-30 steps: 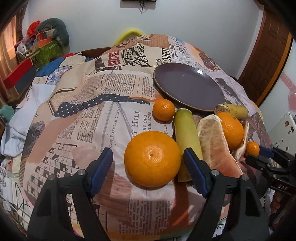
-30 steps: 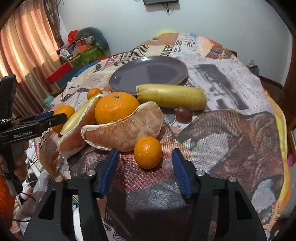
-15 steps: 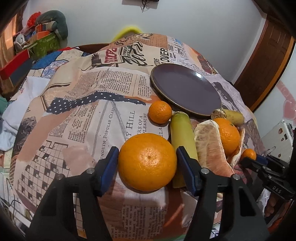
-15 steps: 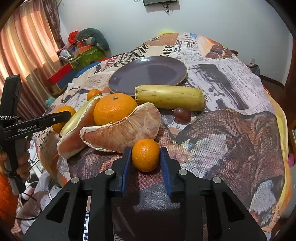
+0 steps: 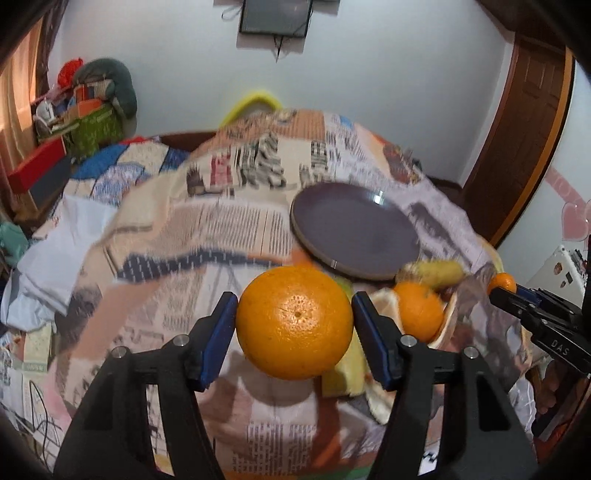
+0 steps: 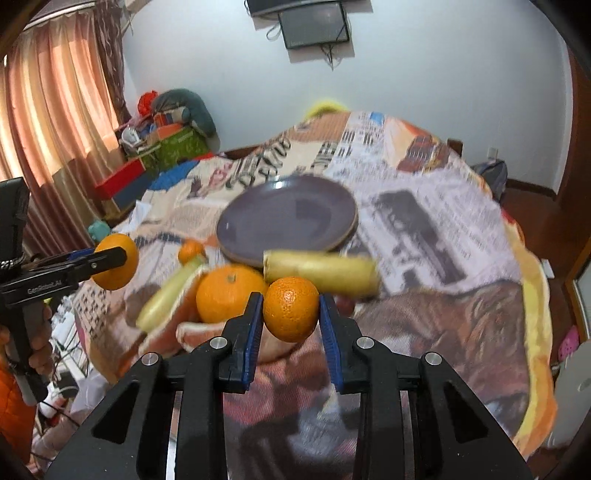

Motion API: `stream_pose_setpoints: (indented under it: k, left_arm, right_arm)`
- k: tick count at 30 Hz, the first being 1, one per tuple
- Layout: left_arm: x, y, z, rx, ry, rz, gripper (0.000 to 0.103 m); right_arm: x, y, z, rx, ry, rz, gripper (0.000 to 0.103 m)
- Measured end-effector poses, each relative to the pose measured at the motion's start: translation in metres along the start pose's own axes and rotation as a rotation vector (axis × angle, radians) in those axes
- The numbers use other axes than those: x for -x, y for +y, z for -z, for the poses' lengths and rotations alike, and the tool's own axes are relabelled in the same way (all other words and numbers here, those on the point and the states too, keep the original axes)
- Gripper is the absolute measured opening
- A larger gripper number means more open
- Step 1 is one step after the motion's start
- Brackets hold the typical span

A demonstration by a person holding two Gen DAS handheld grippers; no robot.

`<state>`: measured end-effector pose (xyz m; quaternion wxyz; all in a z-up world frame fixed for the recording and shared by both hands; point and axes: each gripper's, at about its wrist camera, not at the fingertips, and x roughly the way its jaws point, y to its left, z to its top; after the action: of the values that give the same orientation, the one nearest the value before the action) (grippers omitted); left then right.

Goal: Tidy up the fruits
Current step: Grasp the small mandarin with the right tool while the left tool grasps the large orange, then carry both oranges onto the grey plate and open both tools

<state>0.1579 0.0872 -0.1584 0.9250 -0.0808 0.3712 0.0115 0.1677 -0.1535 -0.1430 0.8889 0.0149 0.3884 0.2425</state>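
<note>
Left wrist view: the left gripper (image 5: pixel 293 325) clamps a large orange (image 5: pixel 294 322) at frame centre, hiding a yellow-green fruit (image 5: pixel 341 373); the purple plate (image 5: pixel 354 230) lies above right.

Right wrist view: the right gripper (image 6: pixel 291 317) pinches a small mandarin (image 6: pixel 291 308) at centre, before a banana (image 6: pixel 320 272) and the plate's near rim.

A lived-in room of a home, likely a bedroom. Pink curtains (image 6: pixel 55 122) hang by a window, a small screen (image 6: pixel 314 24) is mounted on the pale wall with cables dangling, a wooden door (image 5: pixel 524 136) stands at the side, and boxes and bags (image 6: pixel 162 140) are piled in a corner beside the newspaper-print cloth (image 6: pixel 424 206).
</note>
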Motion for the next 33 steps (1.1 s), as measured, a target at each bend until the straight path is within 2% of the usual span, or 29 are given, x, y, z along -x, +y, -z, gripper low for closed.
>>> stream_pose_setpoints:
  k: [5, 13, 25, 33]
  left_arm:
    - [0.008, -0.007, -0.026, -0.017, -0.071, 0.012, 0.063]
    - [0.003, -0.016, -0.058, -0.034, -0.137, 0.029, 0.063]
    - [-0.038, -0.023, -0.097, -0.035, -0.153, 0.039, 0.063]
    - [-0.073, -0.025, -0.115, -0.052, -0.136, 0.028, 0.063]
  right_arm:
    - [0.004, -0.002, -0.022, 0.020, -0.063, 0.015, 0.028]
    - [0.002, -0.005, -0.046, 0.030, -0.131, 0.022, 0.028]
    - [-0.020, -0.014, -0.086, 0.066, -0.192, 0.036, 0.028]
    - [-0.054, -0.019, -0.103, 0.086, -0.176, 0.032, 0.028]
